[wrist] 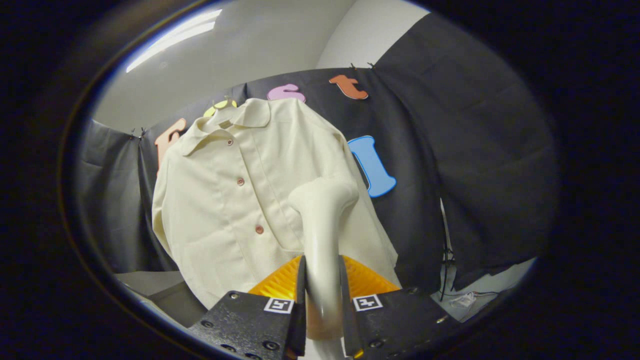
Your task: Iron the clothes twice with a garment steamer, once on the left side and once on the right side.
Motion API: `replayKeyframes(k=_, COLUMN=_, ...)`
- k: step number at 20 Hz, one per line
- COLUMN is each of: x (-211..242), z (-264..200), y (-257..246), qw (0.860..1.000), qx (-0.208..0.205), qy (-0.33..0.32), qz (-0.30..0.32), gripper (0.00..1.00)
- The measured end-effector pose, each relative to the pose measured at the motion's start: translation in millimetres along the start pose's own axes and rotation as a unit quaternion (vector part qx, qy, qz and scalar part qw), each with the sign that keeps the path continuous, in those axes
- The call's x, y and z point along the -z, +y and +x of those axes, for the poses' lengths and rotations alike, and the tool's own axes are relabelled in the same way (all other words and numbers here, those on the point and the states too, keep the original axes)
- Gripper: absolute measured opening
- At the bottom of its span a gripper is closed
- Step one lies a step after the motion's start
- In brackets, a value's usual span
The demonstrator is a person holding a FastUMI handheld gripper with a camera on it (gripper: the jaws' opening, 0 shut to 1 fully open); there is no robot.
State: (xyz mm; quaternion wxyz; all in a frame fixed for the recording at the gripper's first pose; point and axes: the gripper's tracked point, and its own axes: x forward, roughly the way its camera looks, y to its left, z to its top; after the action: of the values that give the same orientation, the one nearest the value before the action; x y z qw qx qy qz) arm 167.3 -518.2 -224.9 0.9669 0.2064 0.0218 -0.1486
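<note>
Hanging against the black booth cloth (475,150), the cream button-front shirt (235,200) sits just beyond the fingers, its collar up by the hanger hook (227,102). The gripper (322,300) is clamped on the white garment steamer (322,225), both fingers pressing its handle, with the steamer's head tilted toward the shirt's right-hand panel.

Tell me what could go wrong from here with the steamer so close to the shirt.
The gripper is shut on the steamer, whose head sits against the shirt beside the button placket. Risks, as I judge them:
1. The head could catch on a button if it slides across the placket.
2. The shirt hangs loosely, so pushing may swing it instead of smoothing it.
3. The fingers grip a smooth, narrow handle, so the steamer might twist in the hold.
</note>
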Motion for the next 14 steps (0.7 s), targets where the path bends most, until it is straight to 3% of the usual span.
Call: replayKeyframes(k=14, x=58, z=-52, y=-16, qw=0.999, qx=0.027, qy=0.047, qz=-0.007, gripper=0.29)
